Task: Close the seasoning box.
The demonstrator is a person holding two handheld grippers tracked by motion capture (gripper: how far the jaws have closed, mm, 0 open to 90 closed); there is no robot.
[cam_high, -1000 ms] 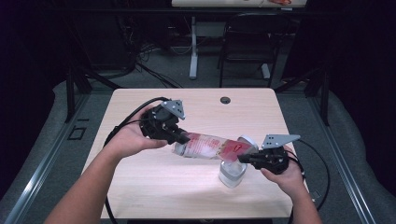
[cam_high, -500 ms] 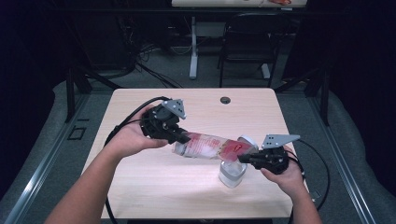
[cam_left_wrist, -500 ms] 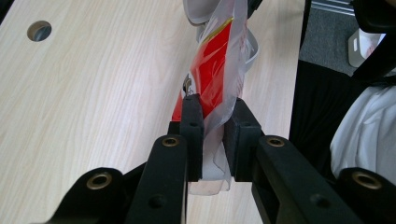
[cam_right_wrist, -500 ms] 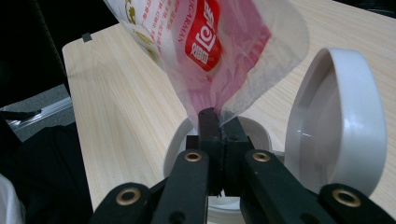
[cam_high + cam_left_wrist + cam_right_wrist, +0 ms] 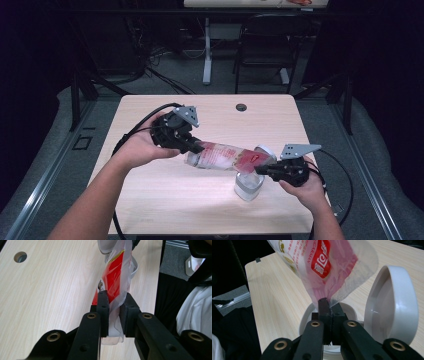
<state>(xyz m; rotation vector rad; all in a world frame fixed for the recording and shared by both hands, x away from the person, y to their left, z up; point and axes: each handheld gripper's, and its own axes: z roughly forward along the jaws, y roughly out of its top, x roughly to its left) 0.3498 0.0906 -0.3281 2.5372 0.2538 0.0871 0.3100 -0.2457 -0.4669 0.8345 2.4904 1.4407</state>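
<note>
Bag (image 5: pixel 324 267) hides container (image 5: pixel 352 312) opening; bag print unreadable.

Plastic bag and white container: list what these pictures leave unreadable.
- Inside of the white container, right gripper view: covered by the right gripper and the plastic bag.
- Bag's print, high view: too small to read; in the right gripper view its top is cut off by the frame edge.
- Bag's end in the left gripper, left gripper view: squeezed between the fingers.

Both hand-held grippers (image 5: pixel 197 146) (image 5: pixel 260 170) clamped
</note>
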